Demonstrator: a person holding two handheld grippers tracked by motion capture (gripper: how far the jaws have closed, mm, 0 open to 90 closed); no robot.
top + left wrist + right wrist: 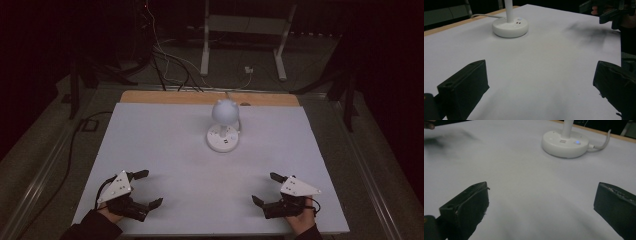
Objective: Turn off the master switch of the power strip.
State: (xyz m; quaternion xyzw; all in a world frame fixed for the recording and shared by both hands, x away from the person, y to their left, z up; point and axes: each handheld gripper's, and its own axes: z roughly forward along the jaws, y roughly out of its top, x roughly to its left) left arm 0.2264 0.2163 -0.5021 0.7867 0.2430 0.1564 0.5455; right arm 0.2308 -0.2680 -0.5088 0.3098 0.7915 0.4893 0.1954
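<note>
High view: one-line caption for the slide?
Both open grippers, left gripper and right gripper, rest at the white table's near edge, facing a white desk lamp.

Lamp base (565,144): I read it as smooth white plastic with a soft sheen, a small lit blue spot on top.
Lamp head (224,111): from the high view, a rounded white shell, matt to satin, plastic as far as I can judge.
Lamp cable (602,143): smooth white plastic sheath.
Table cover (200,165): matt white sheet, smooth, with faint dark smudges; paper or board, I cannot tell which.
Table edge (165,97): bare wood, light brown, dull finish.
Left gripper (148,188): jaws of matt black plastic, slightly rough faces; flat grey plate on top.
Right gripper (263,188): same matt black jaws, scuffed edges in my right gripper view.
</note>
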